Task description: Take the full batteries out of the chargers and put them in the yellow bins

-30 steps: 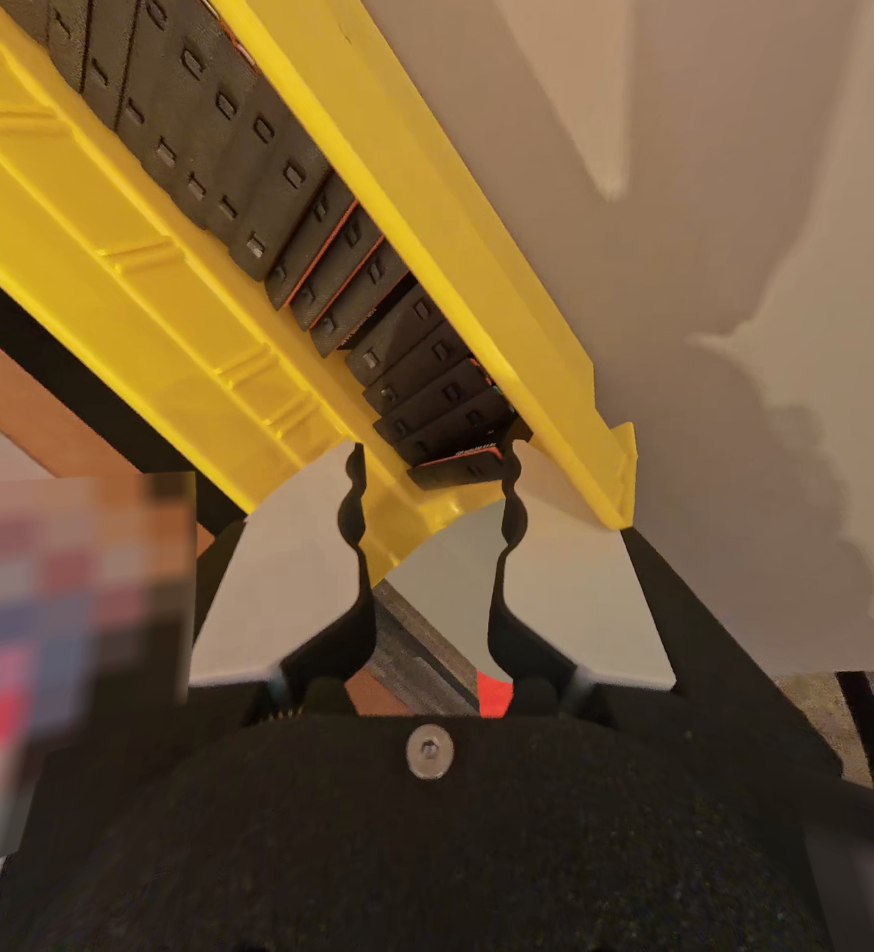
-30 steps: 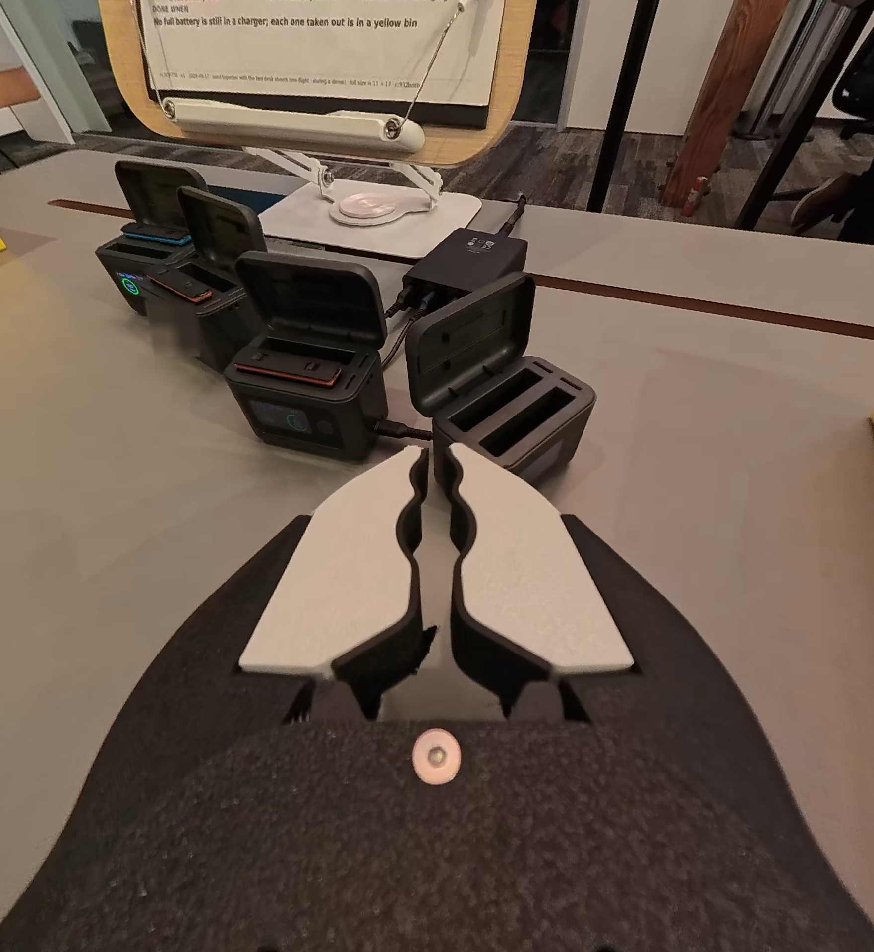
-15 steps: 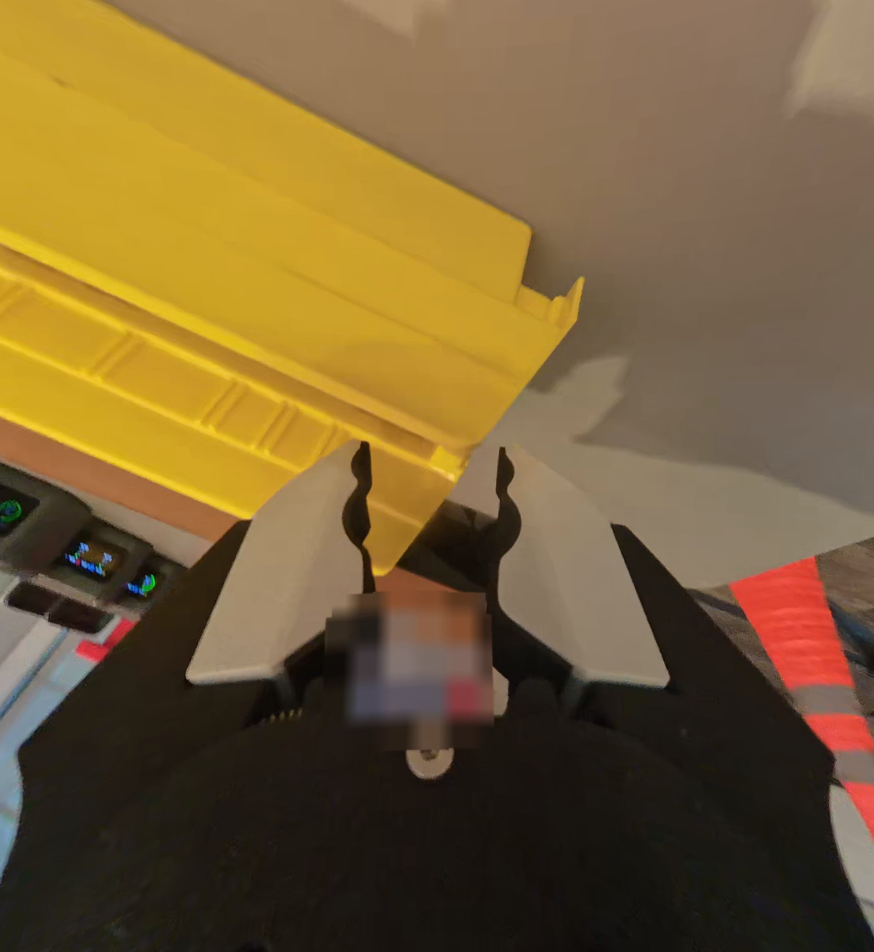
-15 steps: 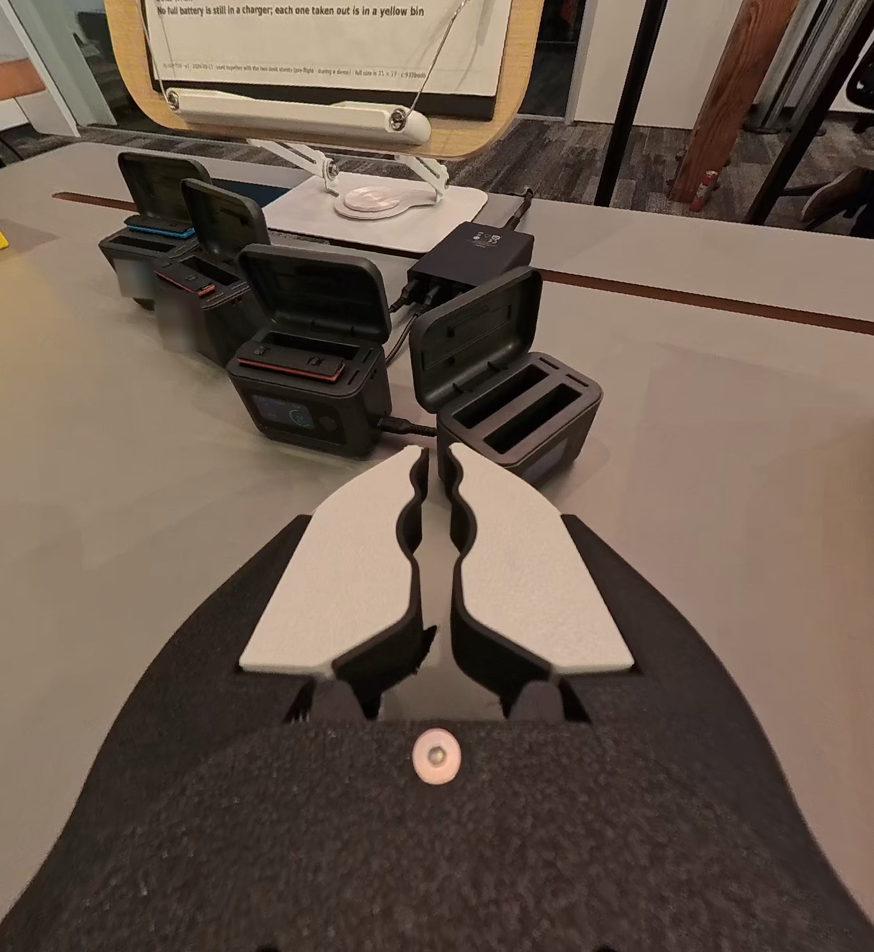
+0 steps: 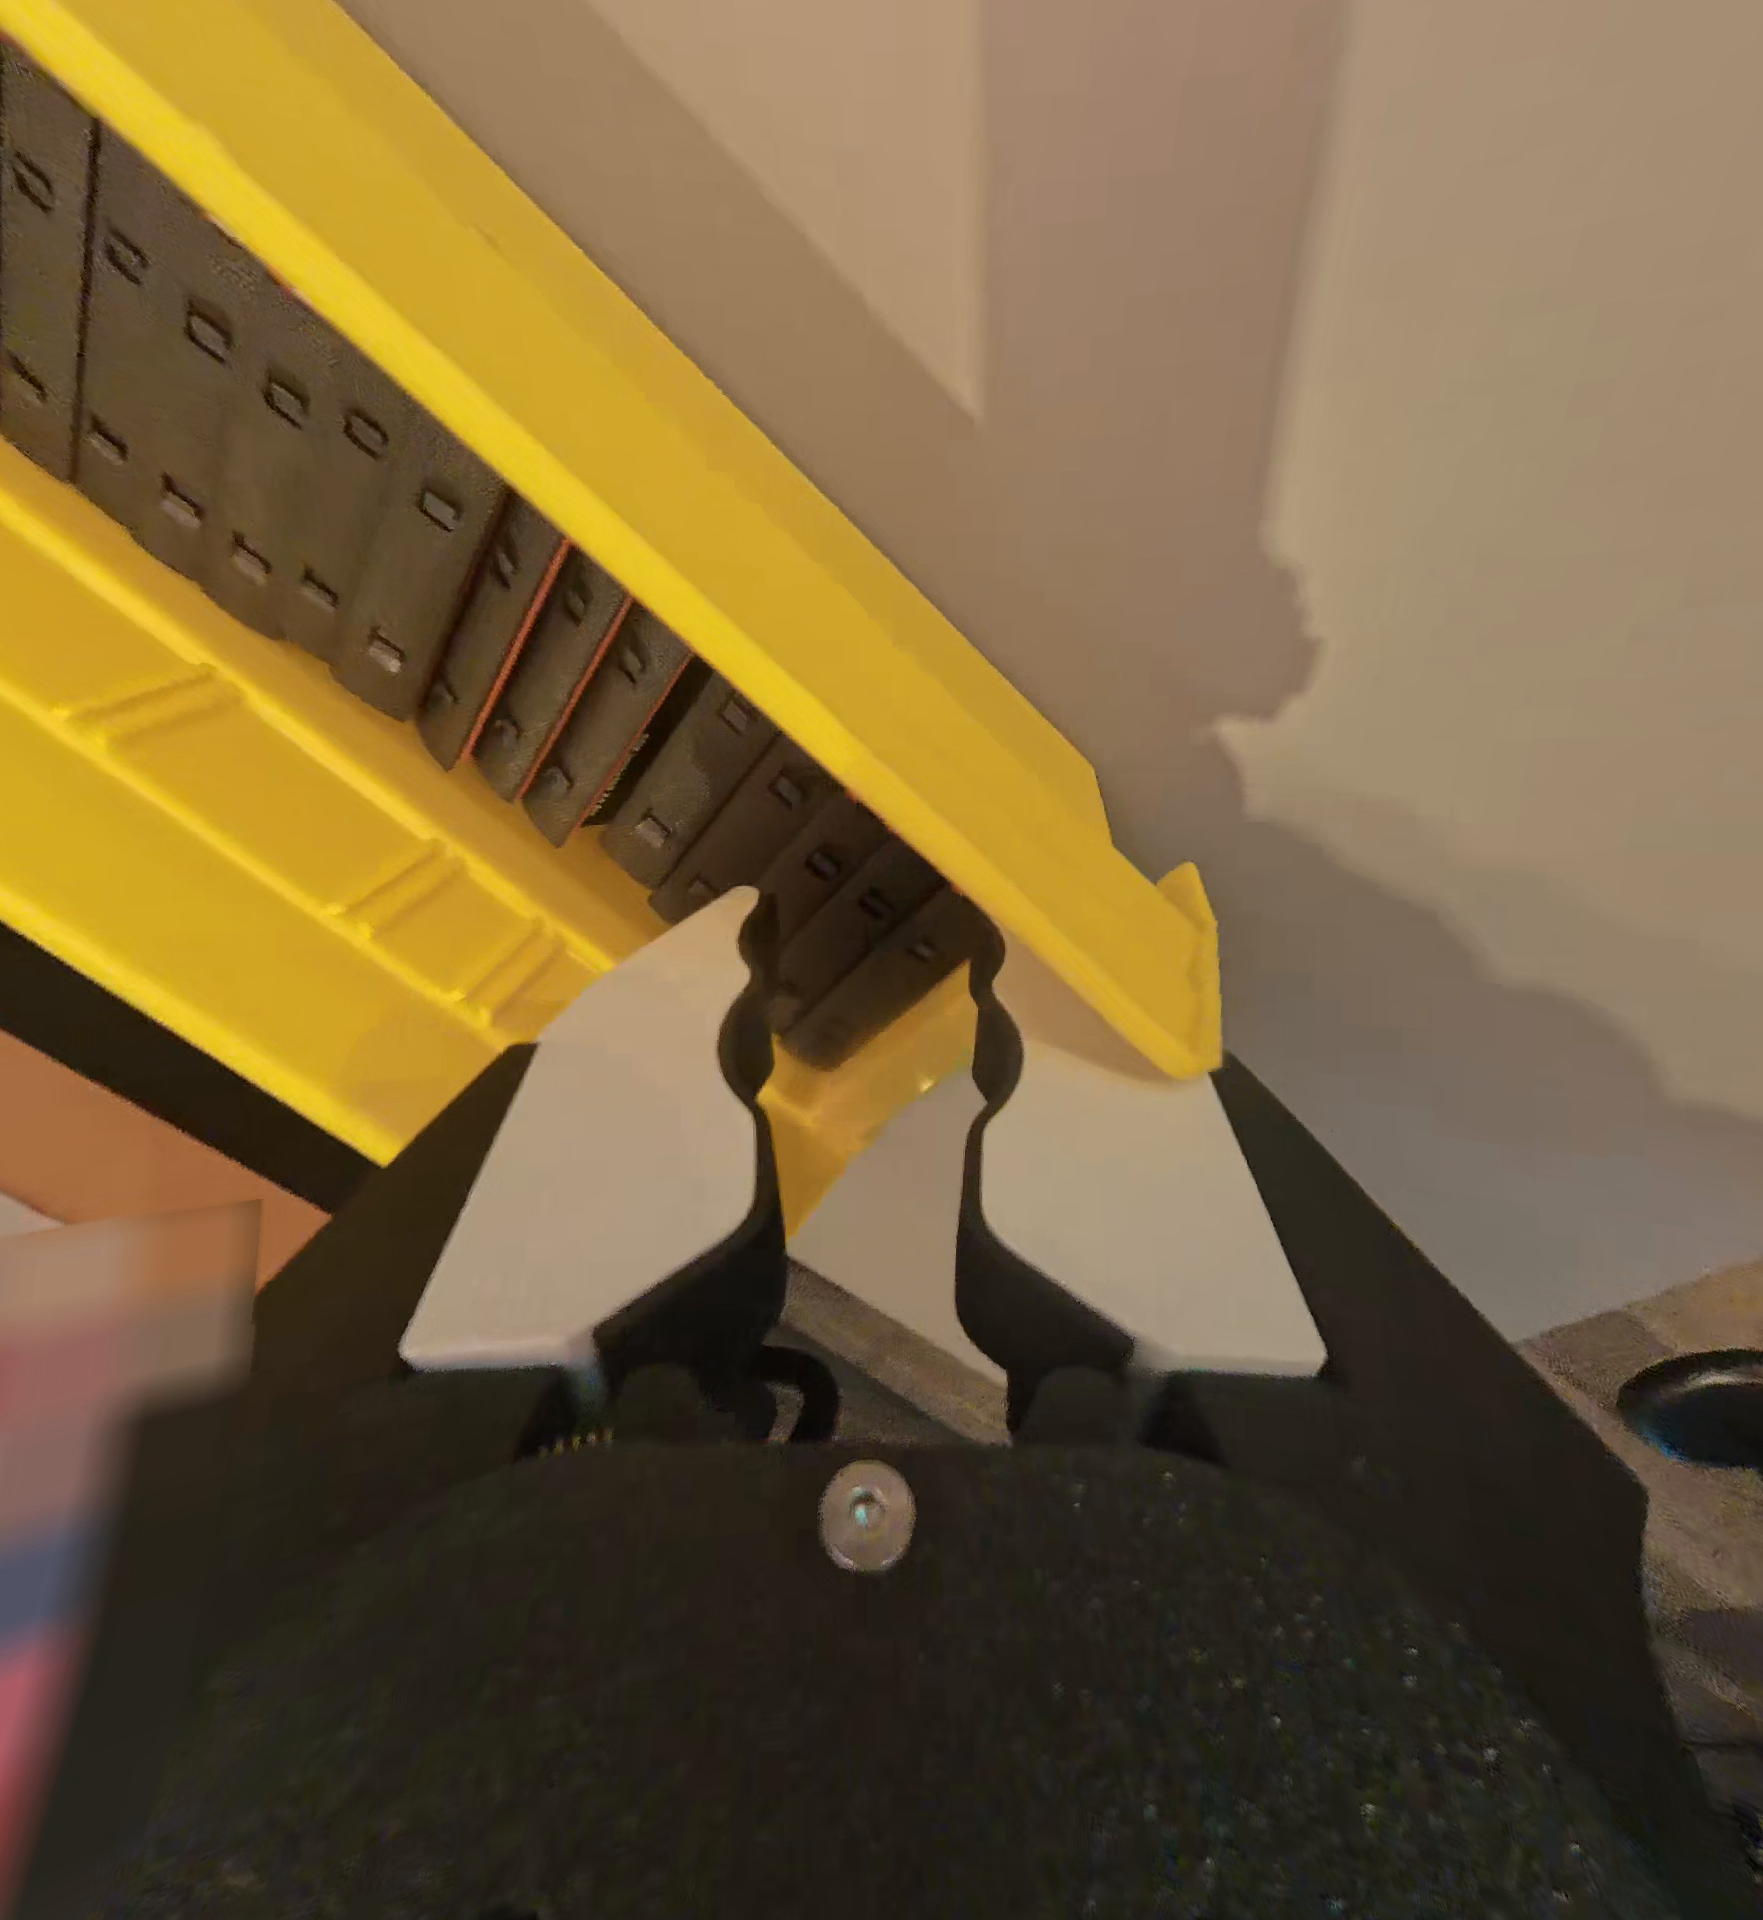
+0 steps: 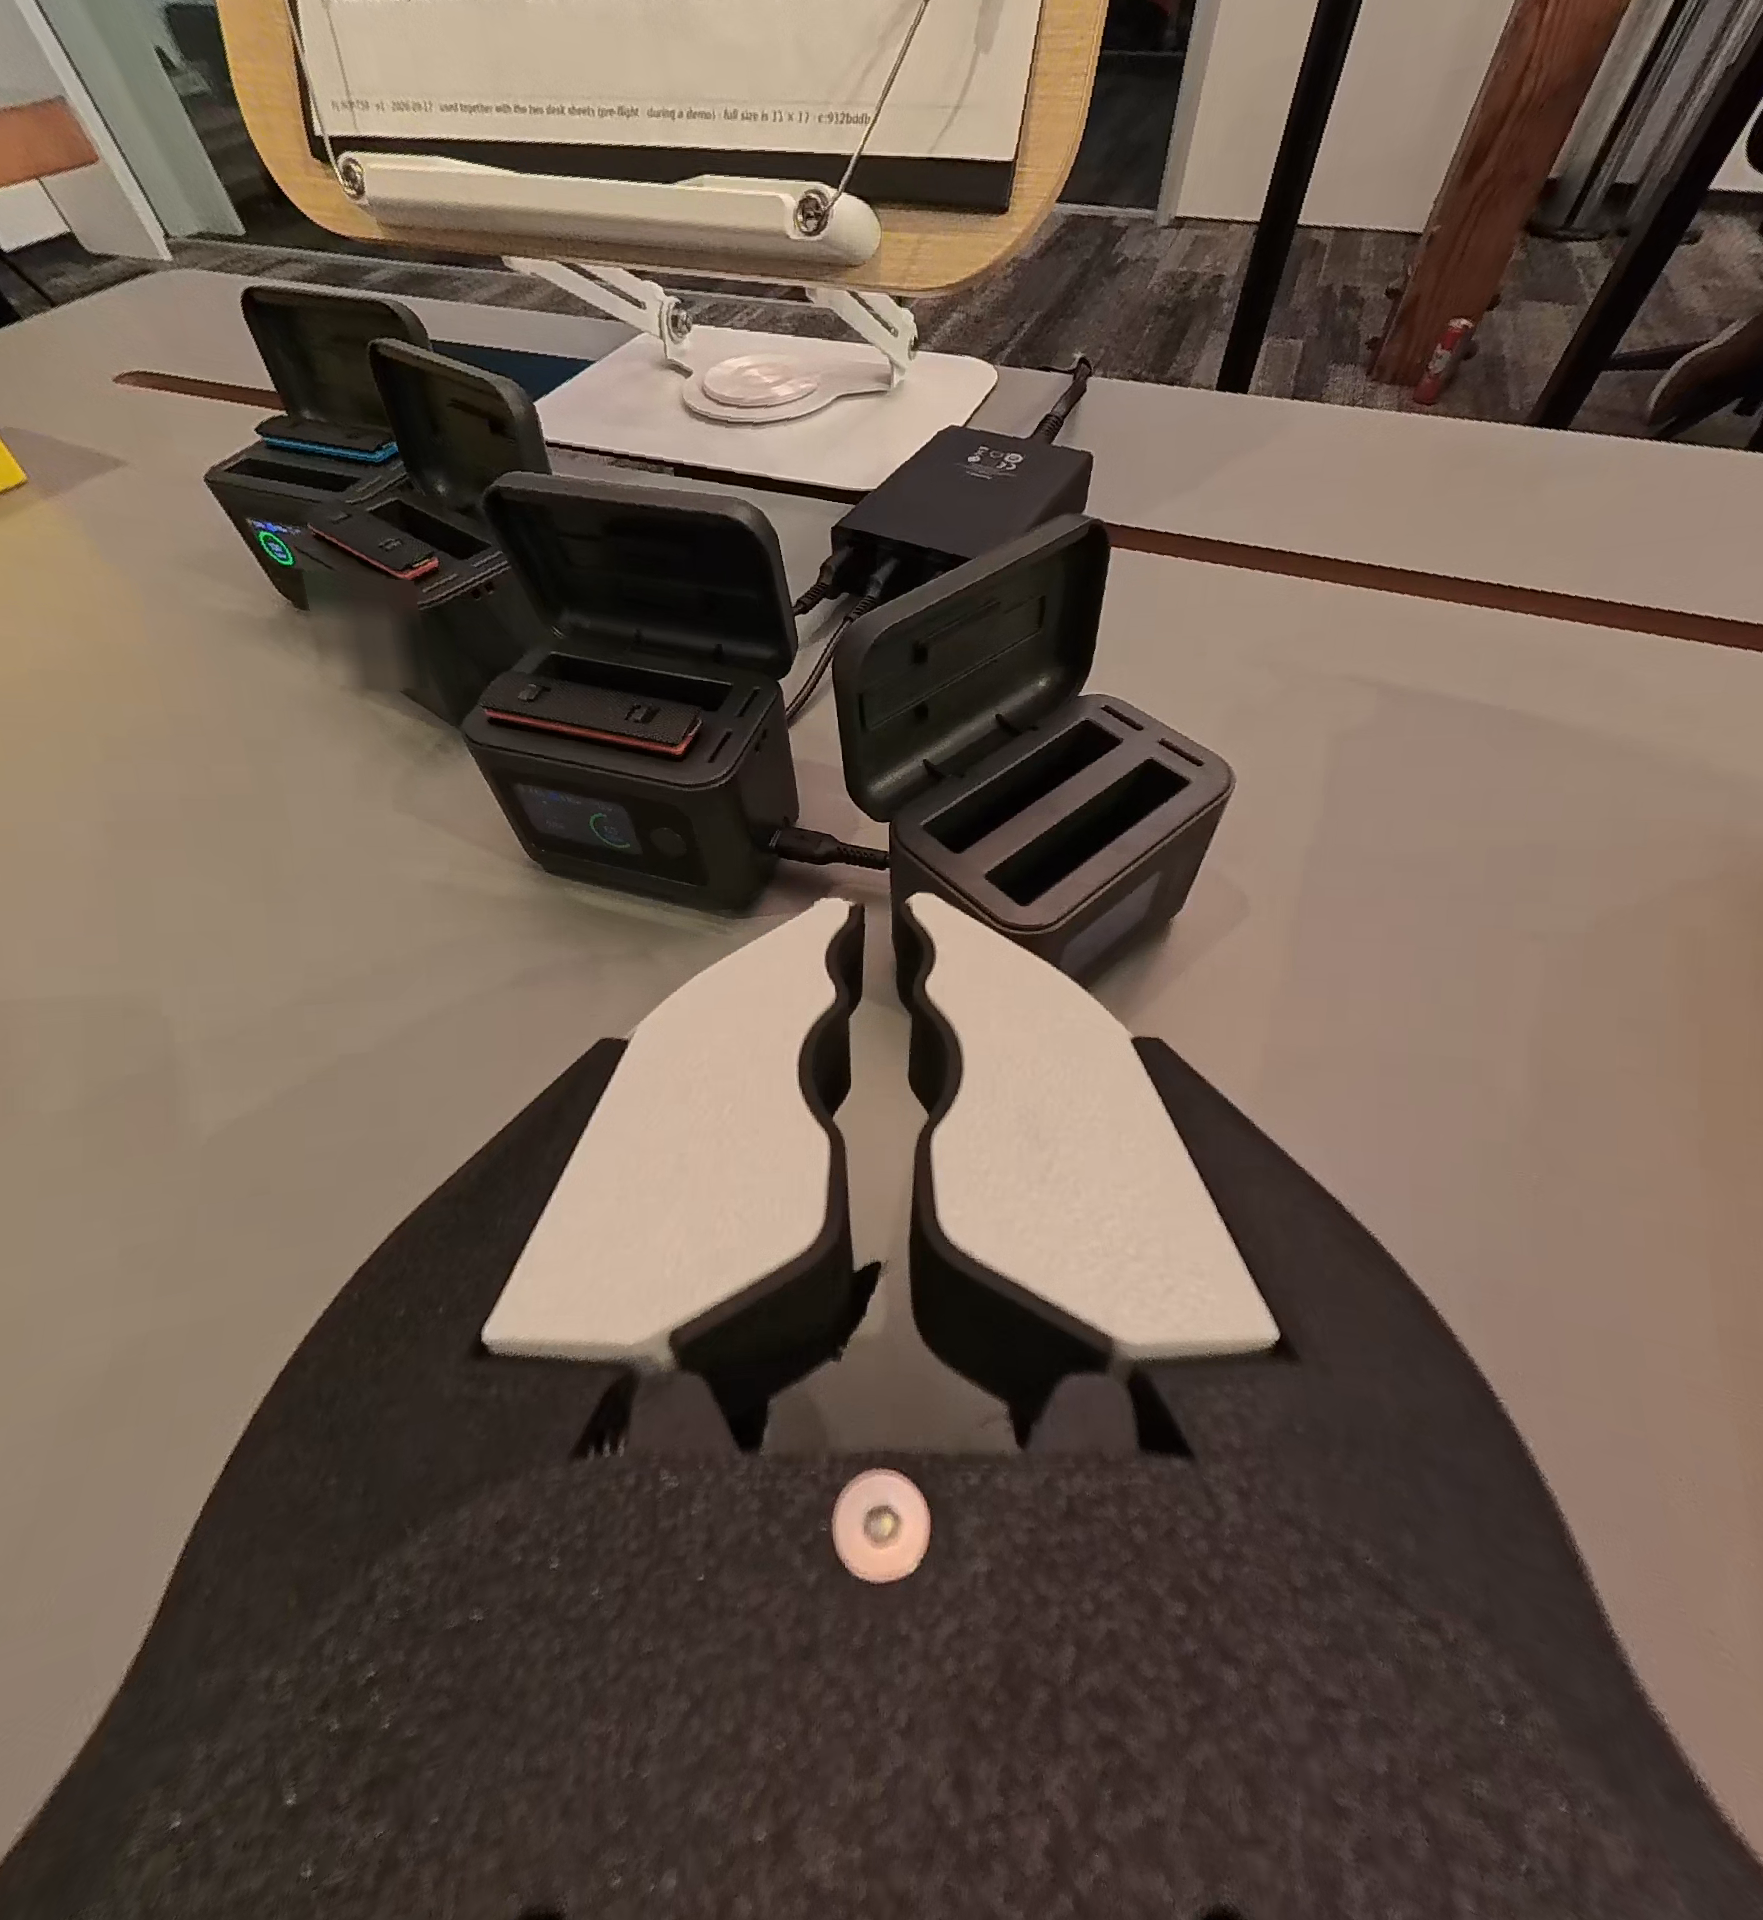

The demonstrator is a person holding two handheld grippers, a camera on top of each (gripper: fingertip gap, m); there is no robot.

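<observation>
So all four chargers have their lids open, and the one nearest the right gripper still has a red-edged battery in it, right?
Not quite. In the right wrist view the nearest charger has both slots empty; the red-edged battery sits in the charger to its left. All four lids are open.
</observation>
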